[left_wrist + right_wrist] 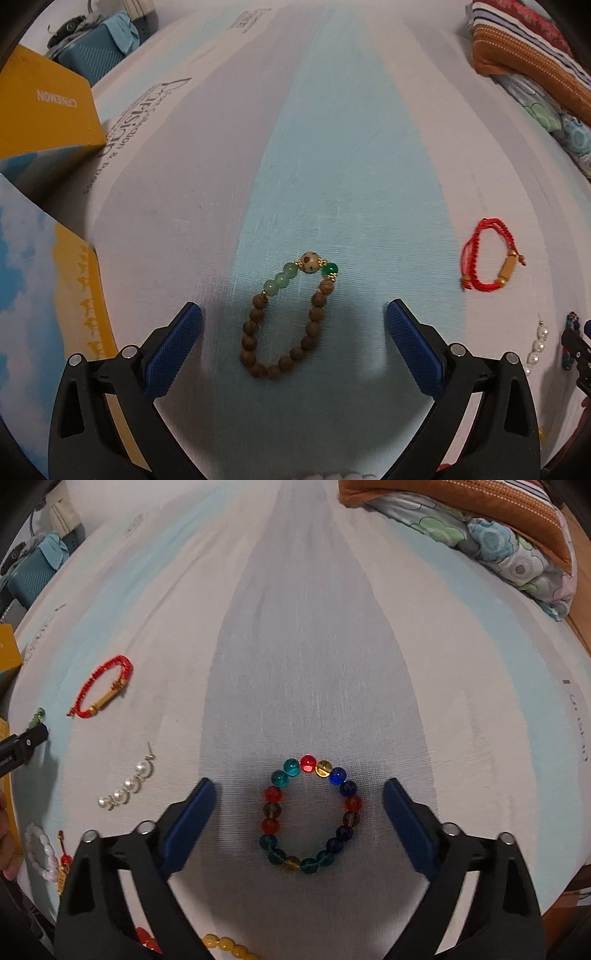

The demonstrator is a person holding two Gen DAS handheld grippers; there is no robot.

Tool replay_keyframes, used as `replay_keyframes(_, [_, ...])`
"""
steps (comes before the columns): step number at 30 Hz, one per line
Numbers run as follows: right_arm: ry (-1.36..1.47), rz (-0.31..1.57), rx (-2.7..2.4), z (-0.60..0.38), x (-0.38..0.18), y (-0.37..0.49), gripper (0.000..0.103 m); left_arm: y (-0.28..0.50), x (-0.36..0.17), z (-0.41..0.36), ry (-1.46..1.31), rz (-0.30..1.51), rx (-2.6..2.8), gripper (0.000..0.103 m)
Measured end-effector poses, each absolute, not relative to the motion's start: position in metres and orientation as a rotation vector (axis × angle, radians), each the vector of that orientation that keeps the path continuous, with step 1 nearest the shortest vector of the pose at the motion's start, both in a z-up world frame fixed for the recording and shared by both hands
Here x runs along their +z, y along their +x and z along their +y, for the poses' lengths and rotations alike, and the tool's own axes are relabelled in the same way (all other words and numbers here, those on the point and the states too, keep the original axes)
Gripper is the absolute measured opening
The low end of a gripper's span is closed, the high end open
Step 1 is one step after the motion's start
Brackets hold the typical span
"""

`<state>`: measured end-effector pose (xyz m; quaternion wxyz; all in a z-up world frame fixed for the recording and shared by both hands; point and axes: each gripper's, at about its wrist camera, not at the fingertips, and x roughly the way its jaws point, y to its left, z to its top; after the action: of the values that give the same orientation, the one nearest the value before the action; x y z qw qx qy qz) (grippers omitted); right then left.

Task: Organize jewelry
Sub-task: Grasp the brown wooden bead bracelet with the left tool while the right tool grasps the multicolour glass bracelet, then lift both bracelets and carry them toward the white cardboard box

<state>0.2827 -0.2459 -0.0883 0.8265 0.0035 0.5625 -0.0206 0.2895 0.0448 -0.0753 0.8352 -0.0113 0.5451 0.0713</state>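
Black plastic arms tipped with blue, cross-hatched rubber pads frame the left wrist view, where the left gripper (294, 314) hangs spread wide, grasping nothing. Between its fingers, touching neither, a wooden bead bracelet (290, 321) lies flat on the striped bedsheet (332, 147): round grained brown beads, three pale green translucent ones, a darker green one and a cream speckled bead with gold spacers. A red woven cord bracelet (487, 266) with a gold tube sits well apart to the right, and a short pearl strand (537, 347) lies near the right finger's base. At left stands a yellow box (44, 107) printed "CANEMON" upside down; the sheet beside it carries partly legible script. In the right wrist view, the right gripper (300, 792) is likewise released, its blue pads flanking a ring of glossy glass beads, the multicolored bracelet (310, 814), in red, teal, amber, blue and smoky brown. It lies round and flat on a grey stripe, clear of both fingers. A folded floral quilt (517, 554) is bunched at upper right.
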Motion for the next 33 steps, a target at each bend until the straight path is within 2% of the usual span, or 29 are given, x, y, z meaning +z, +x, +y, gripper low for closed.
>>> replay_keyframes(5, [0.009,1.210,-0.031,-0.250,-0.093,0.289,0.077,0.293,-0.083,0.048,-0.045,1.148,0.154,0.097])
replay_keyframes(10, [0.011,1.211,-0.019,-0.255,-0.094,0.291,0.063,0.292,-0.083,0.045,-0.042,1.137,0.164,0.097])
replay_keyframes(11, [0.011,1.211,-0.017,-0.255,-0.095,0.291,0.062,0.292,-0.083,0.045,-0.045,1.137,0.164,0.095])
replay_keyframes(13, [0.000,1.209,-0.013,-0.254,-0.095,0.289,0.058,0.291,-0.082,0.043,-0.043,1.130,0.160,0.089])
replay_keyframes(18, [-0.007,1.209,-0.010,-0.254,-0.094,0.286,0.043,0.285,-0.077,0.034,-0.025,1.117,0.140,0.062])
replay_keyframes(28, [-0.015,1.213,-0.009,-0.255,-0.094,0.287,0.019,0.281,-0.074,0.022,0.007,1.107,0.100,0.022])
replay_keyframes(31, [-0.004,1.210,-0.009,-0.255,-0.093,0.287,0.018,0.280,-0.074,0.024,-0.011,1.107,0.098,0.008])
replay_keyframes(33, [0.001,1.203,-0.011,-0.255,-0.093,0.284,0.018,0.280,-0.072,0.025,-0.022,1.104,0.095,0.008])
